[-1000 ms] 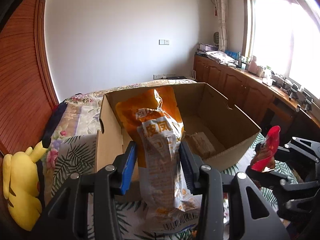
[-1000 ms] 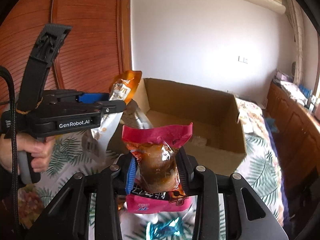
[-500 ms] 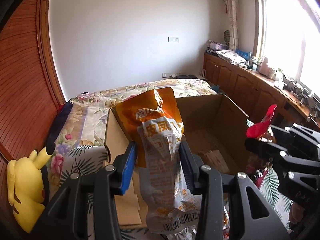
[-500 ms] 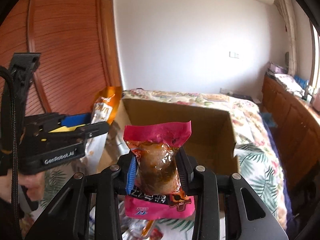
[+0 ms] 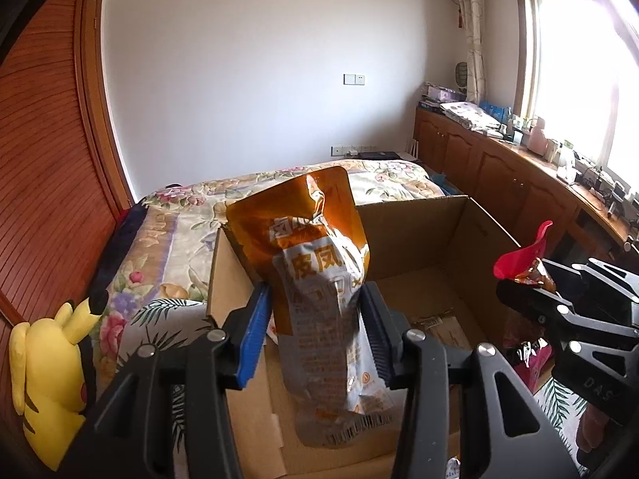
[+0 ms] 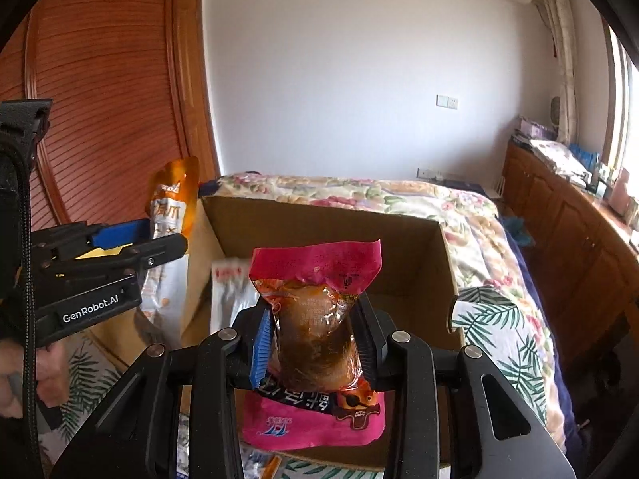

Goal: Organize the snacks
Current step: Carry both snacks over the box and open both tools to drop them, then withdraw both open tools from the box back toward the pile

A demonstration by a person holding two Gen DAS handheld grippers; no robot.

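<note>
Orange and silver foil fills the left wrist view: one tall snack pouch (image 5: pixel 323 311) stands upright between the pads of the left hand-held gripper (image 5: pixel 317 335), over the near left part of the open cardboard box (image 5: pixel 471 239) on the bed (image 5: pixel 179 231). The jaws are opening; the blue pad has come just clear of the pouch while the black pad is at its other edge, so the pouch seems about to drop. Judged from this, the release goes best if the jaws widen evenly while the pouch's lower end is well inside the near wall, so that it falls flat onto the box floor rather than catching on the rim. One flat packet already lies on the box floor. At the right edge the right hand-held gripper (image 5: pixel 531 283) shows with one red-topped packet. One yellow plush toy (image 5: pixel 52 363) sits at the left of the bed.

From the right wrist view, the right hand-held gripper (image 6: pixel 313 343) clamps one pink and clear packet (image 6: pixel 315 331) of brown food at its waist, held upright above the near wall of the box (image 6: pixel 435 263). It should probably wait until the left pouch is clear, then move over the open floor before letting go. The left hand-held gripper (image 6: pixel 131 247) and one hand (image 6: pixel 24 375) appear at the left. A few loose wrappers lie below, too cropped to count.
</note>
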